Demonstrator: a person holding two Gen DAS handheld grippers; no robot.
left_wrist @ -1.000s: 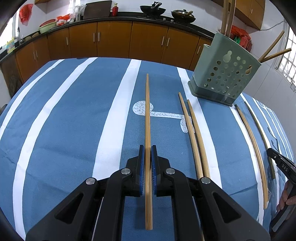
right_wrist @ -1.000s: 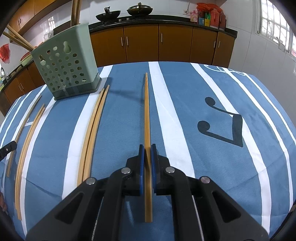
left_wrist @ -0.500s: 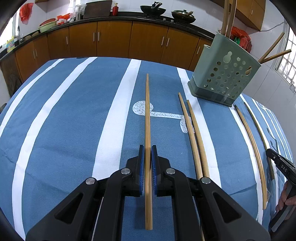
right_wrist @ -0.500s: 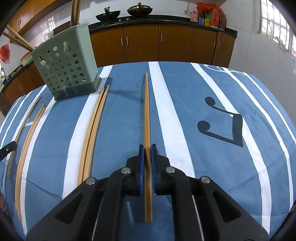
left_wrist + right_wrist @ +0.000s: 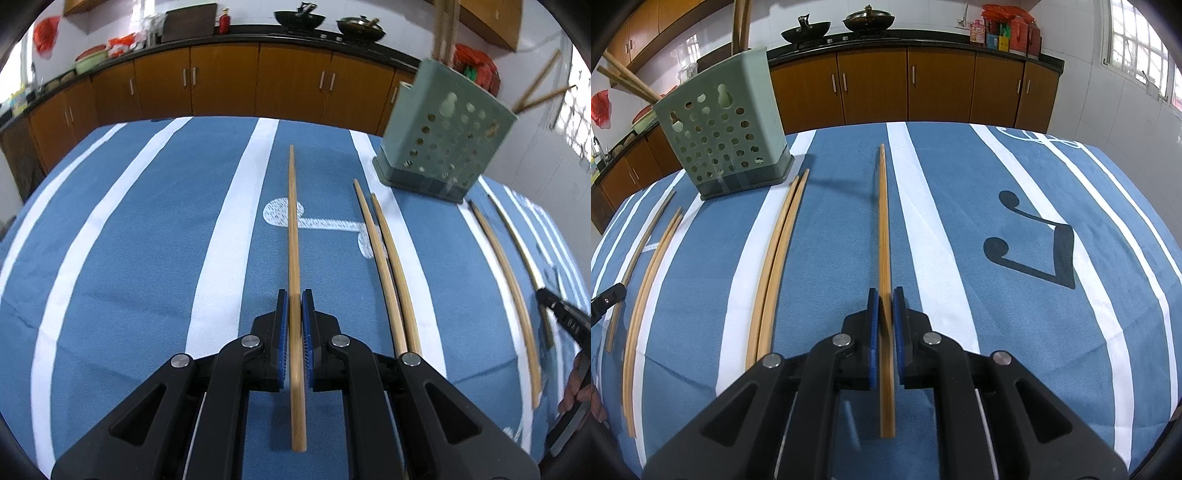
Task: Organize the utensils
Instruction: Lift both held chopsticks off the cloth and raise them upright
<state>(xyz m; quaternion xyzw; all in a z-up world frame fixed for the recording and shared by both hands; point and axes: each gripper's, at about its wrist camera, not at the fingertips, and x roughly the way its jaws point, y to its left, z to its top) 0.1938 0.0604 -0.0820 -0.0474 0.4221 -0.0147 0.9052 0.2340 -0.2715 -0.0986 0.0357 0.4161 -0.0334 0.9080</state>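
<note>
My left gripper point(image 5: 294, 295) is shut on a long bamboo chopstick point(image 5: 293, 221) that points straight ahead above the blue striped tablecloth. My right gripper point(image 5: 885, 295) is shut on another bamboo chopstick point(image 5: 883, 221), also pointing ahead. A green perforated utensil holder point(image 5: 443, 147) stands at the back right in the left wrist view and holds several chopsticks; it also shows at the back left in the right wrist view point(image 5: 720, 136). A pair of chopsticks point(image 5: 384, 266) lies on the cloth between the grippers, also seen in the right wrist view point(image 5: 779, 258).
More chopsticks point(image 5: 506, 273) lie past the holder near the table's right side, seen at far left in the right wrist view point(image 5: 650, 277). Wooden kitchen cabinets point(image 5: 908, 88) with woks on the counter run behind the table.
The left wrist view has tilted and shifted a little, so the holder looks blurred and moved. Both grippers still hold their chopsticks as before.
</note>
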